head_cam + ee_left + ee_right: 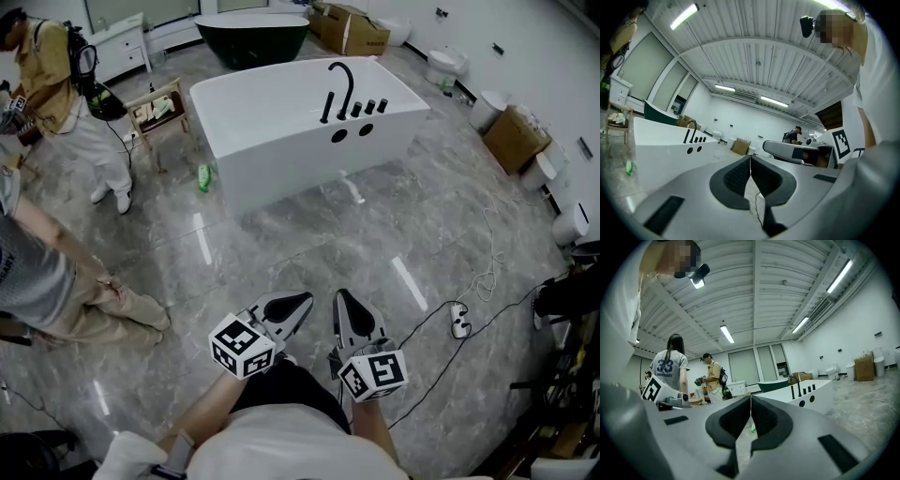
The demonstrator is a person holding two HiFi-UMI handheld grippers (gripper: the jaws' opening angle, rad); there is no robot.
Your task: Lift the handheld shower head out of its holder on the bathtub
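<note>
Bathtub: white bathtub (281,131) is standing in the upper centre of the head view, on the grey marble floor (309,244); it is also showing at the left of the left gripper view and at centre right of the right gripper view.
Shower head: slim black shower head (326,108) is sitting upright in its holder on the tub's far rim, just left of the arched black spout (343,82). Nothing is touching it.
Knobs: three black knobs (369,106) are lining up to the right of the spout; two dark round holes (352,132) are showing in the tub wall below them.
Left gripper: left gripper (298,304) (750,161) is hovering at lower centre of the head view, jaws closed pad against pad and gripping nothing, well apart from the tub.
Right gripper: right gripper (345,305) (750,401) is hovering just beside the left one, jaws likewise pressed together with nothing between them, aiming up-frame toward the tub.
Floor clutter: green bottle (203,176) is lying near the tub's left corner; cables (473,291) are trailing across the right side.
Surroundings: dark green tub (251,37) is standing at top centre, cardboard boxes (352,28) to its right, wooden stool (159,108) left of the white tub.
People: one person in a tan shirt (56,84) is standing at upper left; another in a grey shirt (37,272) is standing at the left edge.
</note>
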